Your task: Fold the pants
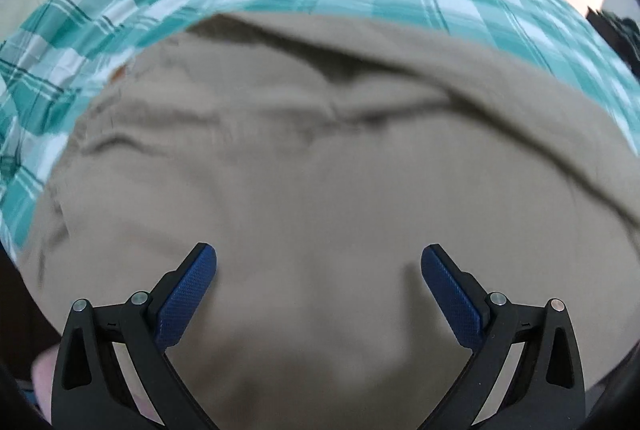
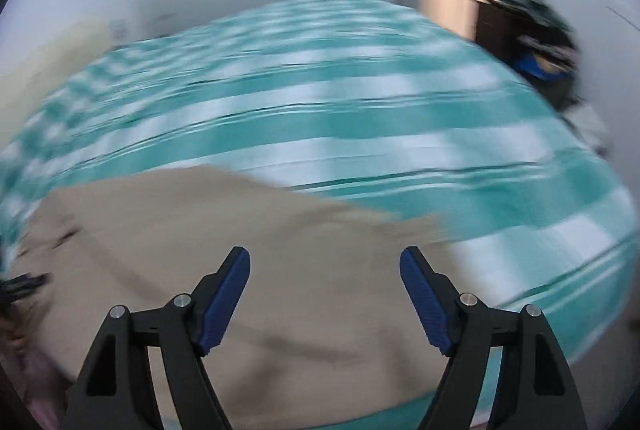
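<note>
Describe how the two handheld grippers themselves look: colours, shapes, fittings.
Both match. The left gripper and right gripper each have two black angular plastic fingers with triangular cut-outs, joined by linkages with round silver pivot pins. Each fingertip carries a long blue textured pad. No cables or sleeves show clearly.

Wide bare stretch of teal-white checked bed sheet (image 2: 360, 118) beyond crumpled beige cloth pants (image 1: 300, 170); dark clothes pile (image 2: 544, 42) blocks sheet's far right edge.
</note>
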A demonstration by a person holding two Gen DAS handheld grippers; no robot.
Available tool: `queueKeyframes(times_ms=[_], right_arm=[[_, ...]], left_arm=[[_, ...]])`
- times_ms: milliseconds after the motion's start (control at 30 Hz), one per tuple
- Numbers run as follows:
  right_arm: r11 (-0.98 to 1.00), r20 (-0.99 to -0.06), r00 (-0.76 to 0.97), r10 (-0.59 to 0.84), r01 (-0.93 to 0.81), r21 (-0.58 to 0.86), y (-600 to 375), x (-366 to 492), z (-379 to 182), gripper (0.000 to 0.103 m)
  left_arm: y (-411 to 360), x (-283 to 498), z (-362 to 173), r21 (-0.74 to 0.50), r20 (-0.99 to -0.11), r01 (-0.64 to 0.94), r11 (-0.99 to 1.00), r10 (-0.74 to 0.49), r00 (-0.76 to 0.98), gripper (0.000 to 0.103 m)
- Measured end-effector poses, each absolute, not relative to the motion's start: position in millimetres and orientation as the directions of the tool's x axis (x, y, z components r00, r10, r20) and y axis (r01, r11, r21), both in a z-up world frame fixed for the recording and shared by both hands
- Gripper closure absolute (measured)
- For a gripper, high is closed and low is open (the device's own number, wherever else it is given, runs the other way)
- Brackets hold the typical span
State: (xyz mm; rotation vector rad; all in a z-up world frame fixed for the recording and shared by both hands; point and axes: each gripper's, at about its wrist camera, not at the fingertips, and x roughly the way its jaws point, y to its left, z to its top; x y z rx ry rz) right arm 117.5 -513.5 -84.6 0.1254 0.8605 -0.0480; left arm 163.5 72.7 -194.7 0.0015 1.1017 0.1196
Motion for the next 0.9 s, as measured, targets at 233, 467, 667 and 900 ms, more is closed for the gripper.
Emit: queueKeyframes(times_ms=[233, 467, 667, 900], right_arm=[[0.979, -0.79, 0.58, 0.2, -0.16, 0.13, -376, 94, -152, 0.026], [0.975, -0.829, 0.518, 0.209, -0.18, 0.134, -375, 111, -200, 0.02], [0.974, -0.819, 0.537, 0.2, -0.196, 0.11, -369, 101, -200, 0.019], [0.976, -0.809, 0.552, 0.202, -0.186, 0.117, -369, 105, -200, 0.019]], left_arm=[[73, 146, -210, 0.016, -0.874, -0.08, 0.997, 0.052, 0.484, 0.001], [73, 142, -213, 0.008, -0.858, -0.067, 0.998, 0.041, 0.512, 0.001], [73, 141, -214, 0.006, -0.855, -0.064, 0.998, 0.038, 0.517, 0.001], [75, 140, -212, -0.006, -0.86, -0.039, 0.999, 0.015, 0.51, 0.001]])
